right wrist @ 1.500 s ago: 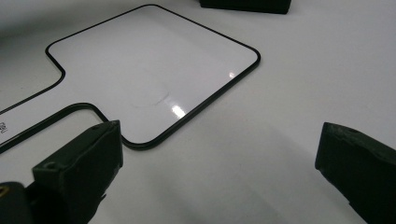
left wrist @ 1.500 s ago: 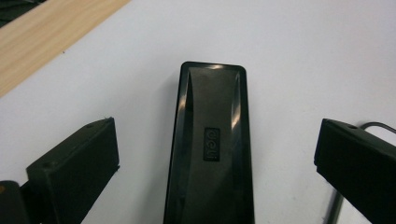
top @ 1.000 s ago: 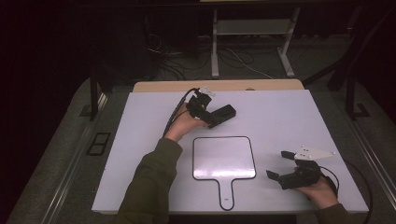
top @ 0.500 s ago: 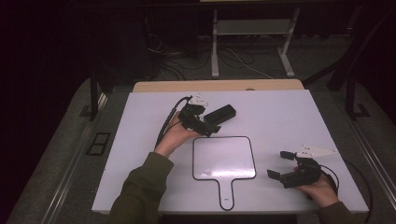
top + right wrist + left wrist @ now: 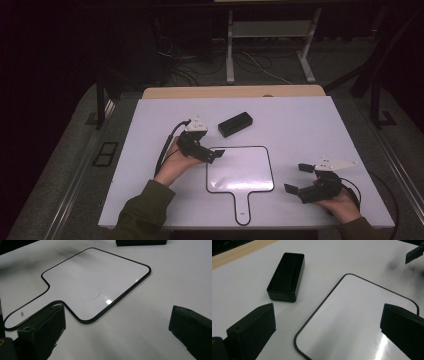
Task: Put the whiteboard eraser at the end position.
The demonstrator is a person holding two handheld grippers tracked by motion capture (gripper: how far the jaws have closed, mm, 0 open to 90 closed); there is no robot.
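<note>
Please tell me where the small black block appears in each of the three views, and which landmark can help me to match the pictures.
High view: the black block lies on the white table, beyond the paddle-shaped whiteboard, ahead of the left gripper.
Left gripper view: the block is upper left, beyond the left jaw.
Right gripper view: its near edge shows at the top.
Shared landmark: the whiteboard's black rim.

I see: block [image 5: 235,124] black | paddle board [image 5: 240,170] white, black-edged | table [image 5: 310,125] white | sleeve [image 5: 145,212] olive
</note>
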